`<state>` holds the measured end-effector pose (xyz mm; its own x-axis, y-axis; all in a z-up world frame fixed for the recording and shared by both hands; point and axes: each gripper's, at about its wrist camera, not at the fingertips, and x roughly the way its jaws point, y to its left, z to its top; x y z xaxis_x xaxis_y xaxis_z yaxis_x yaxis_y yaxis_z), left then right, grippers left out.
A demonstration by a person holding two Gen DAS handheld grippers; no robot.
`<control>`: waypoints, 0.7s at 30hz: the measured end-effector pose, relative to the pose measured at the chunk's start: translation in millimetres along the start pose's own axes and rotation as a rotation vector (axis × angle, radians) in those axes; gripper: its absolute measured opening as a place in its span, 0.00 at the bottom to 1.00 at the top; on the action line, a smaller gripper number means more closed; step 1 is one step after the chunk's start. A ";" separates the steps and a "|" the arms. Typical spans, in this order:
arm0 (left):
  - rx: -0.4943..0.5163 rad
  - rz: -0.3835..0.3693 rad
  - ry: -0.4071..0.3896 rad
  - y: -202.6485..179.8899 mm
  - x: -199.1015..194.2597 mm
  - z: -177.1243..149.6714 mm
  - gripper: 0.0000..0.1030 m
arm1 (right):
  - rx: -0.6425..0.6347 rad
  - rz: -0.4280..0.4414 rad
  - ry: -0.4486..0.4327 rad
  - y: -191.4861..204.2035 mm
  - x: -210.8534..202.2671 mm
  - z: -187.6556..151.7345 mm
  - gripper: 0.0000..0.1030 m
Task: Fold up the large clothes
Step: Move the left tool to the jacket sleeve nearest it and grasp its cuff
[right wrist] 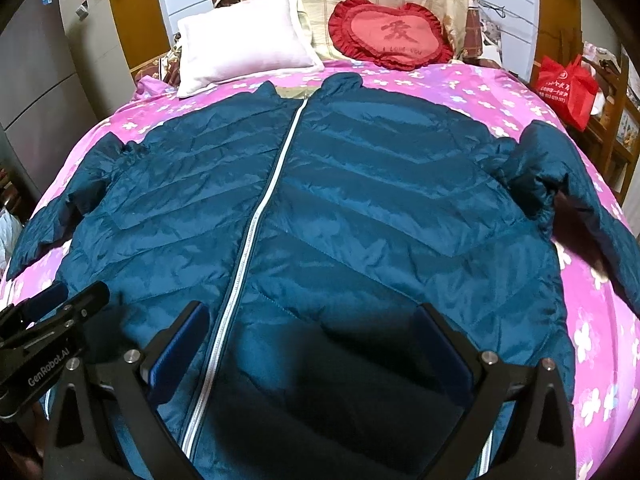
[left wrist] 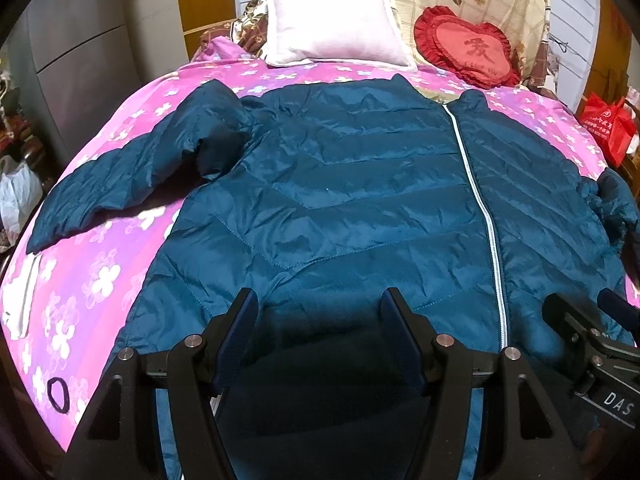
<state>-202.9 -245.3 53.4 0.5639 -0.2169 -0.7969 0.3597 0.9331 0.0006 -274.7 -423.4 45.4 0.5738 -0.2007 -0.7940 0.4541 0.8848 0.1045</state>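
A teal quilted jacket lies front up on the pink flowered bedspread, zipped with a pale zipper, collar toward the pillows. One sleeve stretches out left, the other sleeve right. My left gripper hovers open over the hem, left of the zipper, nothing pinched between its fingers. My right gripper stands open and wider over the hem, straddling the zipper's right side. Each gripper shows at the edge of the other's view: right gripper, left gripper.
A white pillow and a red heart cushion lean at the head of the bed. A red bag stands off the right side, a grey cabinet off the left. A black hair tie and a white cloth lie near the bed's left edge.
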 end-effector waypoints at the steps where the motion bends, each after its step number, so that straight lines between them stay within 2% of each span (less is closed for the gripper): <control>1: 0.000 0.001 0.002 -0.2 1.2 0.3 0.39 | -0.001 -0.001 0.002 0.2 2.1 0.4 1.00; 8: 0.002 -0.001 0.007 2.1 6.8 2.7 0.39 | 0.004 -0.002 0.013 0.7 12.3 2.5 1.00; 11: -0.015 -0.027 0.013 12.6 5.5 5.9 0.39 | 0.001 0.000 0.014 2.8 15.5 4.1 1.00; 14: -0.076 -0.094 0.015 41.9 -0.3 14.3 0.39 | 0.000 0.013 0.013 5.2 17.8 5.6 1.00; 16: -0.132 -0.110 0.010 67.6 -3.8 21.2 0.39 | -0.006 0.031 0.009 8.5 19.1 6.6 1.00; 21: -0.255 -0.038 -0.024 135.2 -6.3 36.8 0.39 | -0.031 0.049 0.011 20.0 25.6 8.4 1.00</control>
<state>-130.5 -128.4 80.8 0.5723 -0.2570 -0.7788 0.1834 0.9657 -0.1839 -245.2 -414.4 32.1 0.5868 -0.1525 -0.7953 0.4044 0.9061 0.1247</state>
